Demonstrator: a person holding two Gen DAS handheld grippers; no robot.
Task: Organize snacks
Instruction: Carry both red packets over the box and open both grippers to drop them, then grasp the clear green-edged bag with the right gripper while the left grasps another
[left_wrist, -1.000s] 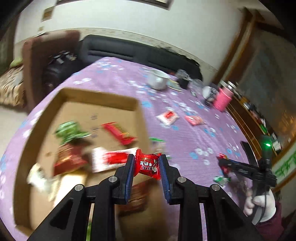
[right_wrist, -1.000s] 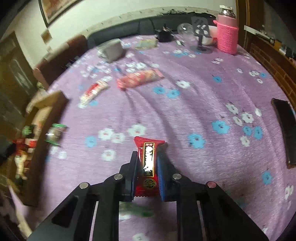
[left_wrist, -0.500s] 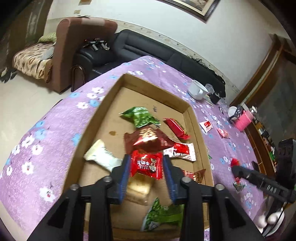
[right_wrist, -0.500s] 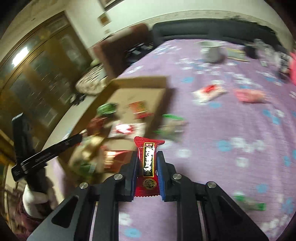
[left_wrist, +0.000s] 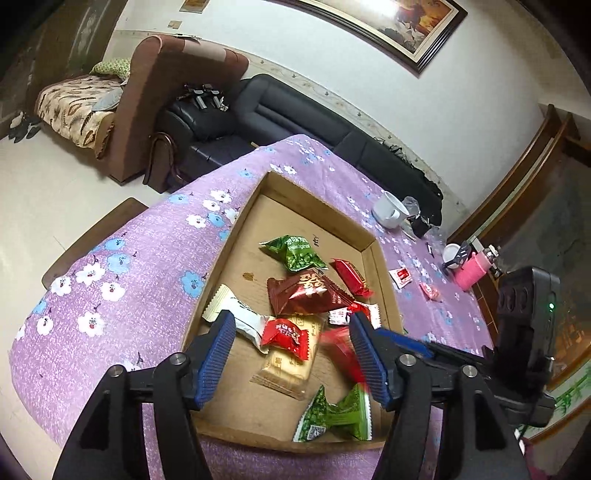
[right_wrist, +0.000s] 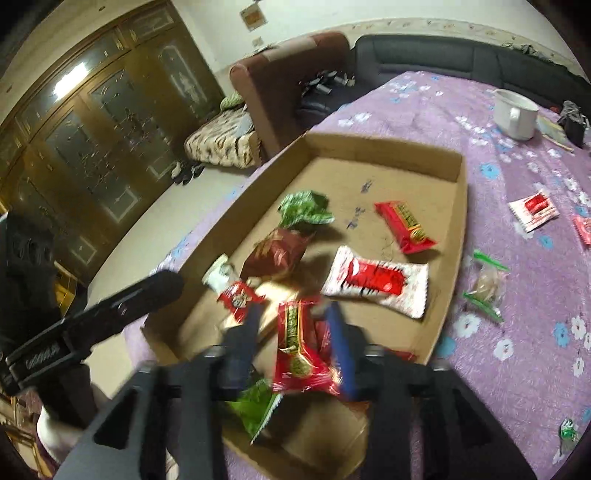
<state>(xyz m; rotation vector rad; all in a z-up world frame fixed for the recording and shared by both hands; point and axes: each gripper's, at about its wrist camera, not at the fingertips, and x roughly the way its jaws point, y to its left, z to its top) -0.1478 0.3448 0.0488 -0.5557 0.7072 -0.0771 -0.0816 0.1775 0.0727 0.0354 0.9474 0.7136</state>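
the left gripper (left_wrist: 291, 354) hangs over the near end of the cardboard box (left_wrist: 236, 236) with its jaws spread wide and nothing between them; a small red candy packet (left_wrist: 286, 334) lies in the box just below and ahead of it. the right gripper (right_wrist: 291, 336) is over the same near end, jaws parted around a long red snack bar (right_wrist: 295, 343) whose long axis runs along the fingers toward the box's far wall, though blur hides whether the pads touch it. beyond the box's right wall, loose packets such as a red-and-white sachet (right_wrist: 533, 208) lie on the purple floral cloth (right_wrist: 517, 314), nearer the right gripper, likely the next pickups.
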